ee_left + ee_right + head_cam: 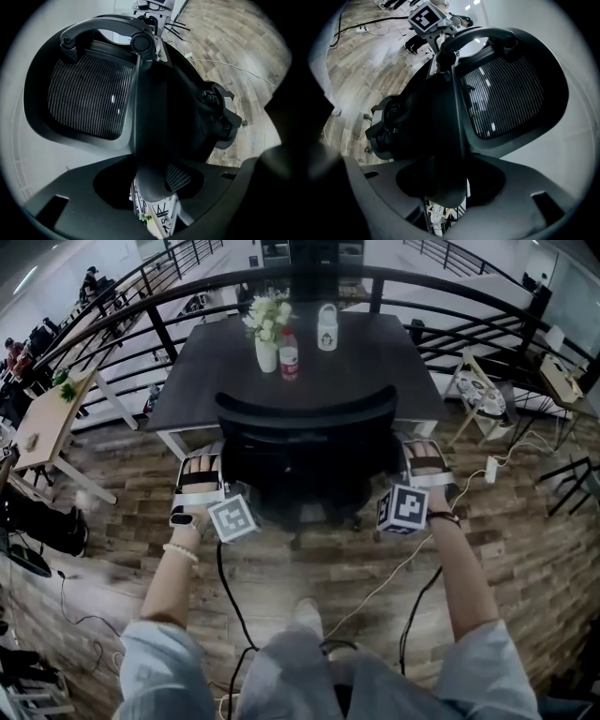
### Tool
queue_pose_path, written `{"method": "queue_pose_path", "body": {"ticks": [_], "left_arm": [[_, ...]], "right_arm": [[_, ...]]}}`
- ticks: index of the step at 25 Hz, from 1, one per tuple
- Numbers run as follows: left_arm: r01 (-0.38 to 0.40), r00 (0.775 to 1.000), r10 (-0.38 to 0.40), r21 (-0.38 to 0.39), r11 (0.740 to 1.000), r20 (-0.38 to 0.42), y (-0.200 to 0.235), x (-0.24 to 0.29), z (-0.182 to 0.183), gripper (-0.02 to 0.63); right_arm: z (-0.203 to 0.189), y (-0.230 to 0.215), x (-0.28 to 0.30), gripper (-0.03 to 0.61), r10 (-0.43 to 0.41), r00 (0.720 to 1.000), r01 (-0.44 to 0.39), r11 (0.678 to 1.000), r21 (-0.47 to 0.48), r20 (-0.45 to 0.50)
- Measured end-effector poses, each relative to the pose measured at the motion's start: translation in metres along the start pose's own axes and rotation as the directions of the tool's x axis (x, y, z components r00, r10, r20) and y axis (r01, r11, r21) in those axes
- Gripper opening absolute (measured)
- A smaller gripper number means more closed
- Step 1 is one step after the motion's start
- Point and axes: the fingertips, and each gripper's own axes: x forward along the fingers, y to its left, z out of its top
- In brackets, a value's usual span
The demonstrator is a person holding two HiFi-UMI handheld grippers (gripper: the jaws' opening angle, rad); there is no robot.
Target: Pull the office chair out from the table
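A curved black railing (450, 287) sweeps round the far side of the space. On the near side of the railing the floor (525, 549) is wood plank in mixed browns, with cables (232, 596) trailing over it and a white power strip (490, 468) lying near the railing's right run. Near the railing's left end stands a light wooden desk (42, 427). By its right run stands a folding wooden stand (473, 390). Beyond the railing the ground is pale and brightly lit, and people (94, 282) sit there at the far left.

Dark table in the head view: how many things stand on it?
3: a white vase of flowers, a red bottle beside it, a white jug further back. The chair back may hide others.
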Motion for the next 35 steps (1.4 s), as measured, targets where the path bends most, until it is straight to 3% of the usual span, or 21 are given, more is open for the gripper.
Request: {"method": "queue_pose_path", "body": {"ticks": [10,16,35], "left_arm": [[-0.036,0.999,0.037,-0.018,0.999,0.013,-0.026,-0.099,0.011,0.201],[-0.015,1.000,0.015,-0.020,1.000,0.000,-0.040,-0.140,0.023,0.201],[-0.039,0.999,0.039,-0.035,0.999,-0.004,-0.074,-0.252,0.010,0.198]], "right_arm": [[-0.010,0.026,-0.073,0.195,-0.006,1.000,0.006,1.000,-0.021,0.005],[-0.025,0.043,-0.101,0.195,0.044,0.999,-0.044,0.999,-0.011,0.001],[-0.010,0.085,-0.222,0.195,0.023,0.998,-0.022,0.999,-0.027,0.051]]}}
